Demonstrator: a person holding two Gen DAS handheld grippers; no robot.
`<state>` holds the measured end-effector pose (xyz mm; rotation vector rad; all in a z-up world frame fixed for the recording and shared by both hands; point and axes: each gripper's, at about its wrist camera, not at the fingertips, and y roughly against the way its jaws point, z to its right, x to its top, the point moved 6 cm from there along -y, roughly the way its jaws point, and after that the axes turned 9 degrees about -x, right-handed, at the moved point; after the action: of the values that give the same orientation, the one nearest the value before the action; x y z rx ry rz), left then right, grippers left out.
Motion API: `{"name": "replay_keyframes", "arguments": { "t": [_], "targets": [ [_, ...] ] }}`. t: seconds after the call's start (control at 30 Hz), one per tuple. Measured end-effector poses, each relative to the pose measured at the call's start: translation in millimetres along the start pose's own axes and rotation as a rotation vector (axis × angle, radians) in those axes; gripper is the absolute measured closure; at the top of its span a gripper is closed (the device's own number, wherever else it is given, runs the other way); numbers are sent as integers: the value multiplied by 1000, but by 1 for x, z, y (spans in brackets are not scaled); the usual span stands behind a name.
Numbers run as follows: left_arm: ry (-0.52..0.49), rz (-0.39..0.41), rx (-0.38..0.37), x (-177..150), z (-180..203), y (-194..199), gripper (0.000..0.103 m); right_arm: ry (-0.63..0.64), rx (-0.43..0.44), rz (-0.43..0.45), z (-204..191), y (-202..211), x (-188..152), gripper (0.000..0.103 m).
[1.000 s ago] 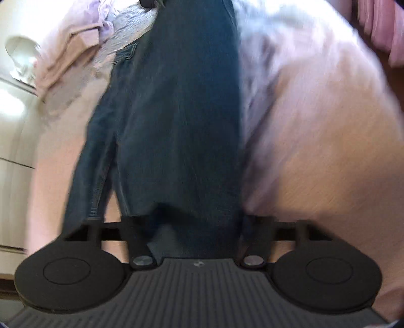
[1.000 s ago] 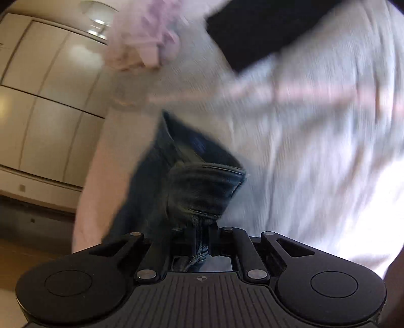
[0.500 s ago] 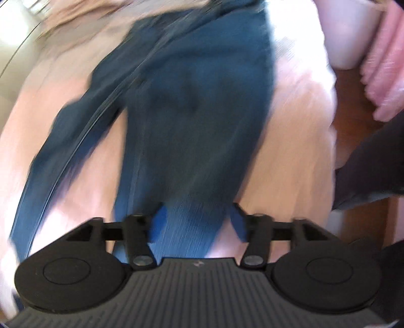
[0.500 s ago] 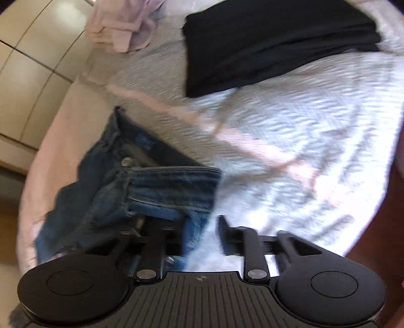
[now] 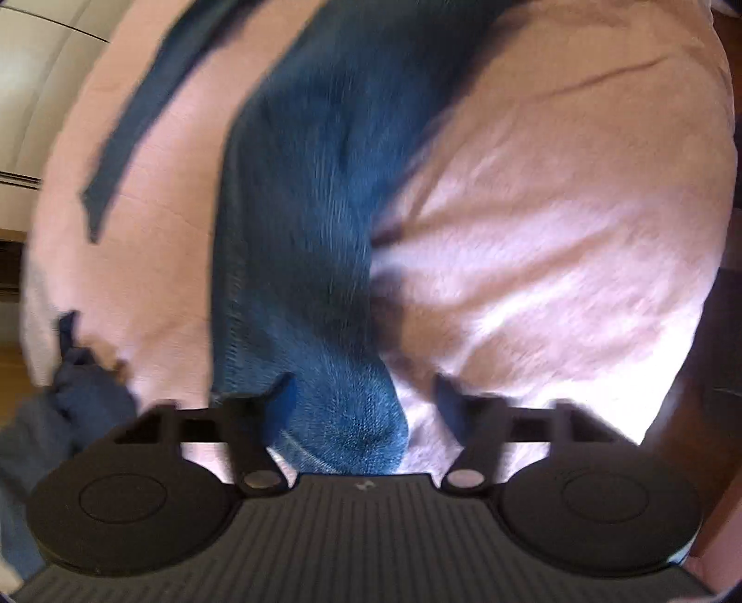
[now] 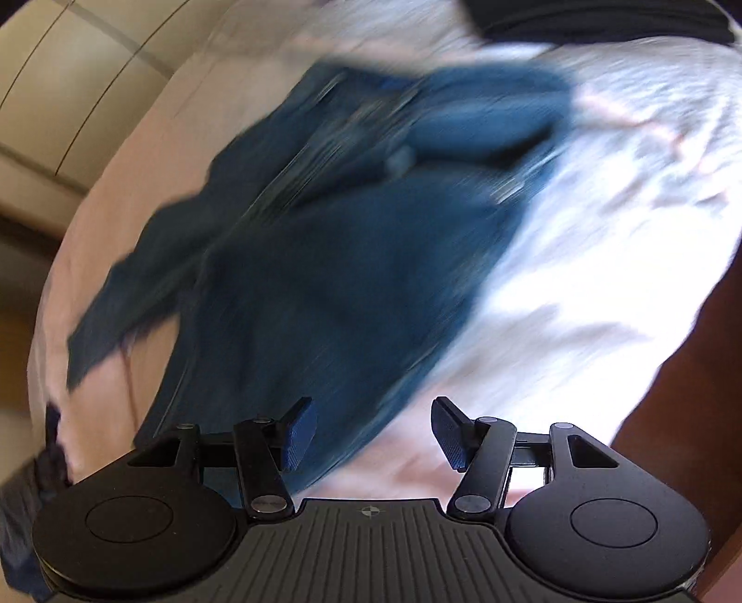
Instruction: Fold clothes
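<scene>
A pair of dark blue jeans (image 5: 301, 222) lies spread on the pale pink bed cover (image 5: 556, 232); the view is blurred. My left gripper (image 5: 364, 399) is open and empty, its fingers straddling the near end of one jeans leg. In the right wrist view the jeans (image 6: 324, 259) lie with the waistband end far and the legs running left. My right gripper (image 6: 373, 431) is open and empty just above the near edge of the denim.
A folded black garment (image 6: 603, 18) lies at the far edge of the bed. Cream cupboard doors (image 6: 69, 93) stand to the left. More dark blue cloth (image 5: 41, 440) hangs at the bed's left edge. Brown floor (image 6: 686, 371) shows on the right.
My right gripper has let go of the jeans waistband and opened. My left gripper has opened too. Both have pulled back toward the near edge; the jeans now lie flat.
</scene>
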<state>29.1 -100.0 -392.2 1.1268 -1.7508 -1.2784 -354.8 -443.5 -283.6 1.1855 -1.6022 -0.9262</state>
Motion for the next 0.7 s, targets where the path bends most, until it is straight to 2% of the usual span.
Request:
{"name": "replay_keyframes", "arguments": {
  "t": [0.07, 0.2, 0.23, 0.27, 0.3, 0.33, 0.43, 0.57, 0.67, 0.7],
  "targets": [
    [36, 39, -35, -5, -22, 14, 97, 35, 2, -5, -32, -2, -16, 44],
    [160, 150, -122, -34, -76, 76, 94, 118, 8, -2, -84, -4, -37, 44],
    [192, 169, -134, -40, -88, 87, 91, 139, 9, -2, -97, -5, -41, 44],
    [214, 171, -125, -46, -97, 90, 82, 155, 14, -1, -107, -5, -44, 44],
    [236, 172, -115, -51, -106, 94, 68, 169, 20, 1, -117, -6, -46, 44],
    [240, 168, -102, -57, -107, 94, 65, 183, 25, 3, -127, -6, -48, 44],
    [145, 121, -43, -71, -66, 78, 56, 221, 34, -18, -140, -14, -54, 44],
    [4, 66, 25, -86, -6, 51, 53, 252, 25, -56, -141, -23, -61, 43],
    [-160, 65, 175, -83, 25, 32, 40, 263, 4, -83, -132, -22, -64, 43],
    [-220, 62, 231, -80, 32, 25, 39, 267, -4, -89, -128, -22, -64, 43]
  ]
}}
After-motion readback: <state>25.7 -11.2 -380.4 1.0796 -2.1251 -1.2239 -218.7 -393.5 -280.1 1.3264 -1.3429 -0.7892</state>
